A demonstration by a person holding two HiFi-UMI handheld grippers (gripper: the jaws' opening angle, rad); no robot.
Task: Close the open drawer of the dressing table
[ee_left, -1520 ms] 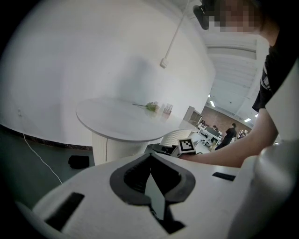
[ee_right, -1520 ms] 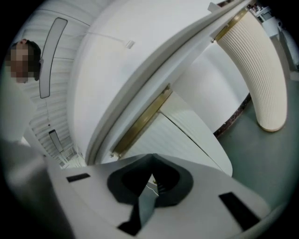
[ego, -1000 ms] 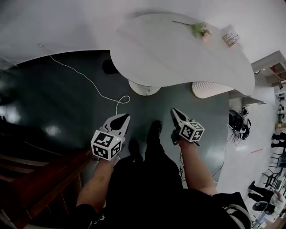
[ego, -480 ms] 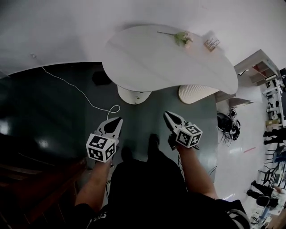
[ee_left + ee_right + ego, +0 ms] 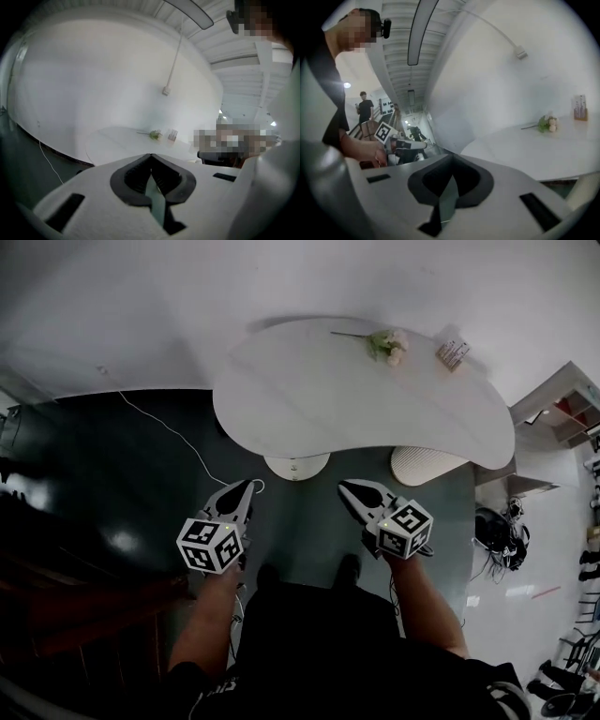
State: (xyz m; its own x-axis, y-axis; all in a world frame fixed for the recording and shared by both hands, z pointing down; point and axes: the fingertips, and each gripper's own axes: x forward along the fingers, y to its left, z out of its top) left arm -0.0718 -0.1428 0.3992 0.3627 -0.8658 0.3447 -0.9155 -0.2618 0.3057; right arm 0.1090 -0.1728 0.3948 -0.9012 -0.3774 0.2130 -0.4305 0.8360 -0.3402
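**Both grippers closer to the table edge**

Both grippers have advanced toward the near edge since half a second ago. The left gripper and right gripper have their jaws pressed together, with nothing between them. The white dressing table lies just ahead, not touched; its drawer cannot be made out. A flower sprig and a card holder rest at its far side.

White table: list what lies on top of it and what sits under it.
On the white table are a flower sprig and a small card. Under it, a round white base and a ribbed white piece peek out; the top covers the rest.
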